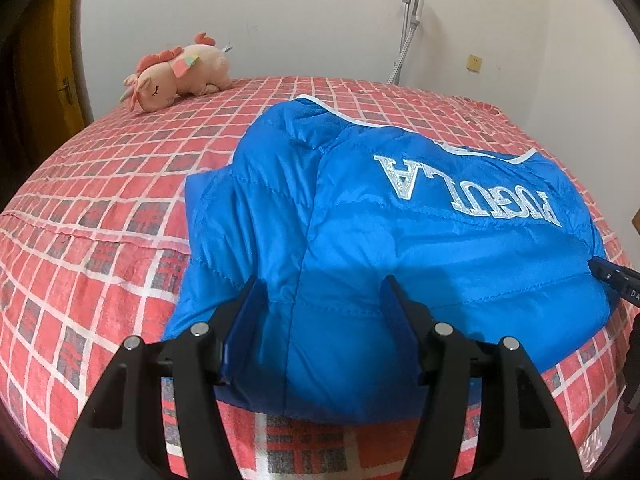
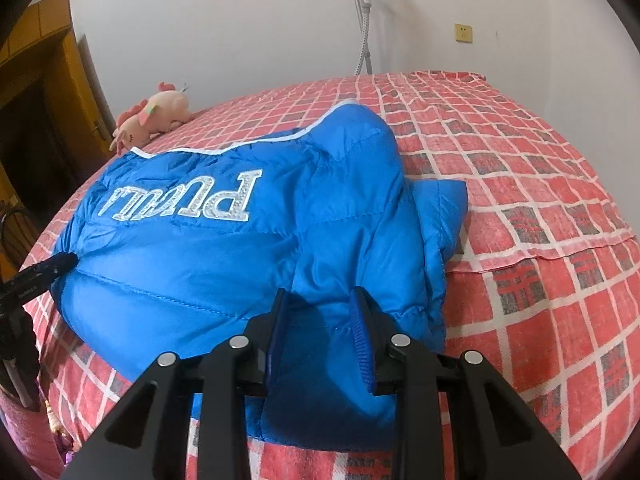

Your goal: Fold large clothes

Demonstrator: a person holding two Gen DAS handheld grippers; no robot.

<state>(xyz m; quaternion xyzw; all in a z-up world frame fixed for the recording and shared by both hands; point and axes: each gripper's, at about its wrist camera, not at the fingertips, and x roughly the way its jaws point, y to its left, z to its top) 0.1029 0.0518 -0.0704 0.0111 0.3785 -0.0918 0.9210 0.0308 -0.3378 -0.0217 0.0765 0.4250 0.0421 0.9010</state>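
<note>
**Both grippers gripping the near hem of a blue jacket on the bed**

Nearest the cameras, the left gripper (image 1: 320, 292) has its jaws fairly wide, with a thick bulge of the blue padded jacket (image 1: 400, 220) filling the gap and pressing against both blue pads. The right gripper (image 2: 320, 300) has its jaws narrower, pinched on a bunched fold of the same jacket's near edge. Each gripper's tip shows at the margin of the other's view, touching the jacket's side.

The jacket lies on the bed (image 1: 100, 208), spread across the red checked bedcover with its near hem at the bed's front edge. Silver lettering (image 1: 468, 192) runs across its upper surface, reading upside down from here. A white-trimmed edge (image 1: 348, 116) marks the jacket's far side. 1 sleeve portion sticks out flat beside the jacket.

Beyond the jacket, well apart from it, a pink plush toy (image 1: 180, 72) lies on the far part of the bed. Behind the bed, a grey stand (image 1: 412, 20) leans by the white wall, near a yellowish wall socket (image 1: 475, 63).
</note>
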